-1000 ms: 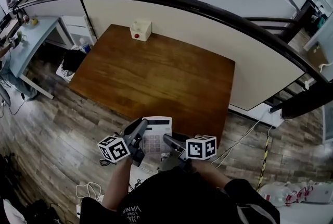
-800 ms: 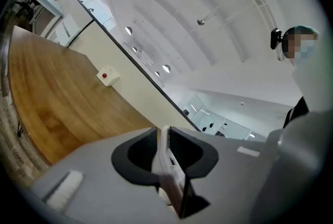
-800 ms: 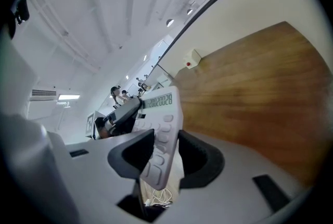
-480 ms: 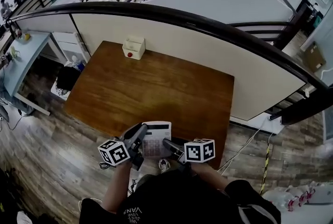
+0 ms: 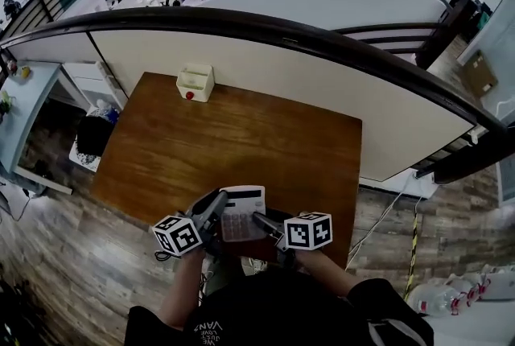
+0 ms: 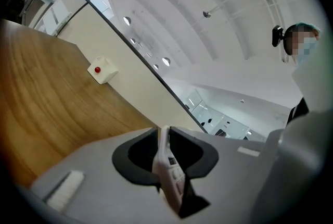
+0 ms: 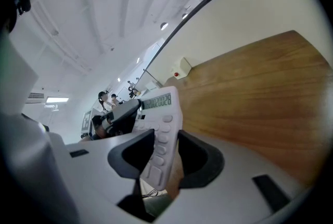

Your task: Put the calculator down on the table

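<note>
Brown wood table (image 5: 241,127) is lying beneath and ahead of the load. The white calculator (image 5: 242,206) is hanging over its near edge, long axis pointing away from the person, display end farthest. Left tongs (image 5: 216,208) and right tongs (image 5: 259,218) are each pinching one long side, equally near; lowering it likely remains.

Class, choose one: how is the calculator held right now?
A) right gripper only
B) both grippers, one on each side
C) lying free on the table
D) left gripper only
B: the left gripper and right gripper each clamp one edge of the calculator.
</note>
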The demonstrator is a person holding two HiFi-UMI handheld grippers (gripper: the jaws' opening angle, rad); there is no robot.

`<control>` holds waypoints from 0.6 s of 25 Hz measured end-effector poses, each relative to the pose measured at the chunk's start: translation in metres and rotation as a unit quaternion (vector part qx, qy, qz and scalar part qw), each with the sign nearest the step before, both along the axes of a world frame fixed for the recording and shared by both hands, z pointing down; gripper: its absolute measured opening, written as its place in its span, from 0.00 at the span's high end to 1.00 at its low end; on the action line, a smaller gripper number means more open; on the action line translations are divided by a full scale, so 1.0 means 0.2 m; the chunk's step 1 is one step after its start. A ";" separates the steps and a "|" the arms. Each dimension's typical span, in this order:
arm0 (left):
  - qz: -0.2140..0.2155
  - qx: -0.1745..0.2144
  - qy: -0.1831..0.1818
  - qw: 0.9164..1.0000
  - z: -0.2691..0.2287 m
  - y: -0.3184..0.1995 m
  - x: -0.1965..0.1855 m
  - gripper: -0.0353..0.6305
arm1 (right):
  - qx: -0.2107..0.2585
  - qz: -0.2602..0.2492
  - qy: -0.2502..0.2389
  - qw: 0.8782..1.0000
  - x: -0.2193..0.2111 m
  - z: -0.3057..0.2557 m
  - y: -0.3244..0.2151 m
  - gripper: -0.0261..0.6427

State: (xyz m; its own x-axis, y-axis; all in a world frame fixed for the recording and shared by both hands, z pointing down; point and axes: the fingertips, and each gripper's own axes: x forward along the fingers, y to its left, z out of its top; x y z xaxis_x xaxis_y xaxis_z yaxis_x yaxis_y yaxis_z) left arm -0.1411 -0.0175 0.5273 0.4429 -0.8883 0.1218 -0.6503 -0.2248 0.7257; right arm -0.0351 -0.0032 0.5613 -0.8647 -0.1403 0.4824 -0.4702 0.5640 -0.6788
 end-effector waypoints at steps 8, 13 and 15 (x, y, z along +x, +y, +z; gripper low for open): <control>0.060 -0.012 -0.002 0.998 0.04 -0.30 -0.16 0.84 | 0.008 0.060 0.018 0.998 -0.18 0.05 -0.25 0.73; 0.094 -0.009 -0.009 0.995 0.06 -0.50 -0.26 0.84 | 0.020 0.092 0.022 0.995 -0.28 0.07 -0.43 0.73; 0.104 -0.008 -0.014 0.994 0.06 -0.58 -0.30 0.84 | 0.023 0.102 0.024 0.994 -0.33 0.08 -0.50 0.73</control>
State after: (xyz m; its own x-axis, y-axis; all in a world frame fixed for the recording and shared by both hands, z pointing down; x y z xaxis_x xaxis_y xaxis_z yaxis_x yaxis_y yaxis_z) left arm -0.2003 -0.1327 0.5400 0.6126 -0.7761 0.1498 -0.6110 -0.3447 0.7127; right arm -0.1008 -0.1041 0.5766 -0.7921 -0.3330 0.5115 -0.6091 0.4845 -0.6279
